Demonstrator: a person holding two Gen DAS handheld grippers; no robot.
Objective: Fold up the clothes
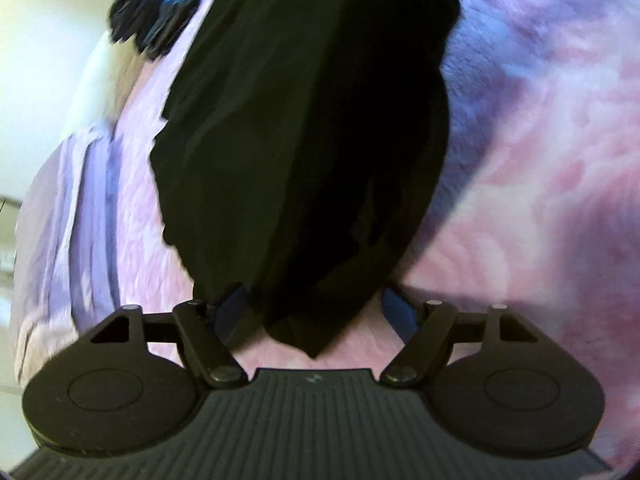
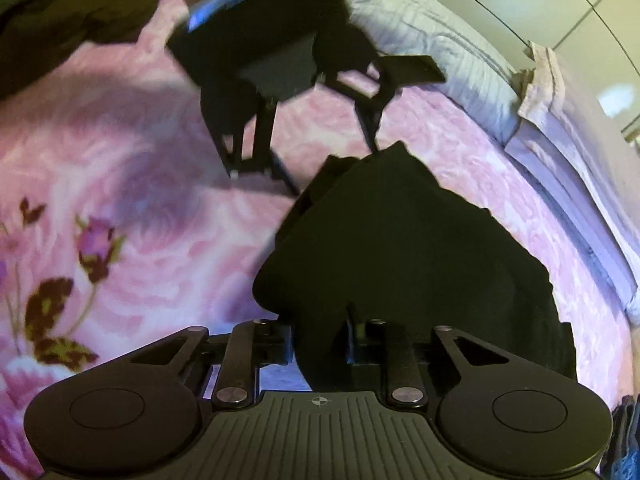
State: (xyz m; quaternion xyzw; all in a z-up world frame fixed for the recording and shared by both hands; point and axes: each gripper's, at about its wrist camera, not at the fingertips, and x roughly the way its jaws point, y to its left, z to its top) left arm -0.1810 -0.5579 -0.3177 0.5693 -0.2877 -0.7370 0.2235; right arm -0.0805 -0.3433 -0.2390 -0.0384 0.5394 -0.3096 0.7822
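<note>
Black garment (image 2: 400, 260) lies bunched on the pink floral bed (image 2: 120, 152), right gripper (image 2: 320, 344) fingers pinched on its near edge, probably to lift it for folding, left gripper (image 1: 316, 316) fingers apart with a garment corner hanging between, not clamped.

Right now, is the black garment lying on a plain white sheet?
No, the black garment lies on a pink blanket printed with roses and dark leaves, as the right wrist view shows.
</note>
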